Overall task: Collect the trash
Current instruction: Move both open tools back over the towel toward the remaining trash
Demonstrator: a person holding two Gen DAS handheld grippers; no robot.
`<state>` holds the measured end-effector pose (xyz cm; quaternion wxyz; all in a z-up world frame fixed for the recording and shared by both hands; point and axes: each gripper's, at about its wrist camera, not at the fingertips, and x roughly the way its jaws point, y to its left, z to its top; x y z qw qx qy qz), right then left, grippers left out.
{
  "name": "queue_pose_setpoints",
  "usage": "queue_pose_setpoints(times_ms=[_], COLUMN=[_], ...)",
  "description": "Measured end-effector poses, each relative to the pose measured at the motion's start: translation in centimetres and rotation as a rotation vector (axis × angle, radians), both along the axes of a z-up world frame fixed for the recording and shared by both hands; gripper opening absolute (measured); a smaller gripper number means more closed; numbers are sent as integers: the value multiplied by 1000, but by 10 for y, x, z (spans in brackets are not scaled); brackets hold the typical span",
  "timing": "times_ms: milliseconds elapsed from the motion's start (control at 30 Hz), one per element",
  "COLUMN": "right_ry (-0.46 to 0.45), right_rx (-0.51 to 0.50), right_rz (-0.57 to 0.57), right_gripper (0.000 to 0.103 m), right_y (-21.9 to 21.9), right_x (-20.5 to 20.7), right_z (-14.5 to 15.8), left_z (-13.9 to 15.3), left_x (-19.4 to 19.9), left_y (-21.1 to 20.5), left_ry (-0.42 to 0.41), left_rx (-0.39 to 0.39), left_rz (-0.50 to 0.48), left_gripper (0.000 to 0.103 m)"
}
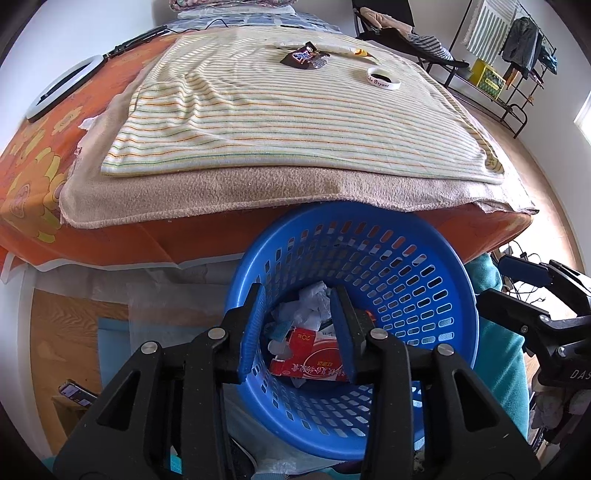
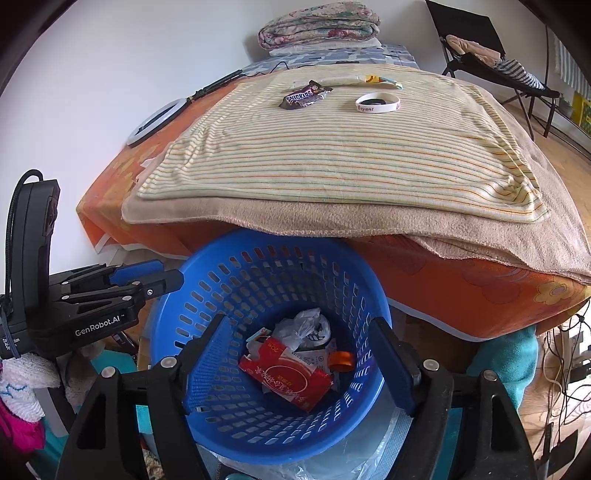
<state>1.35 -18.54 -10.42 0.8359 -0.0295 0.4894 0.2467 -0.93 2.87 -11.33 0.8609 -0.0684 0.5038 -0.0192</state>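
our left gripper (image 1: 299,332) and right gripper (image 2: 299,363) hang spread and empty over the basket (image 2: 177,295), while the candy wrapper (image 2: 301,98) lies far across the bed, so overreaching could tip it.

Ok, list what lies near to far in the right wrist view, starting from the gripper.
Right gripper → red cardboard box in blue plastic basket → striped cream towel → brown Snickers wrapper → folded floral quilt.

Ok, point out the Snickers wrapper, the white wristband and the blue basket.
Snickers wrapper (image 2: 303,98): right wrist view, on the printed middle of the wrapper.
White wristband (image 2: 377,108): right wrist view, on the near side of the band.
Blue basket (image 2: 258,280): right wrist view, on the slotted inner wall at the back.
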Motion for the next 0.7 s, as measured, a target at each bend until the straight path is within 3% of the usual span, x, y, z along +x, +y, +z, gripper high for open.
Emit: queue_pose_setpoints(times_ms=[67, 300, 700], right_ry=[-4, -8, -33], right_rx=[-8, -55, -106], right_rz=[-2, -12, -37], right_gripper=[84, 89, 98], right_y=[0, 2, 0], right_x=[0, 3, 13], right_z=[1, 2, 6], left_z=[0, 2, 2], left_x=[0, 2, 7], left_y=[0, 4, 4], left_ry=[0, -7, -4], left_rx=[1, -2, -5], left_rz=[4, 27, 34], left_gripper=[38, 62, 62])
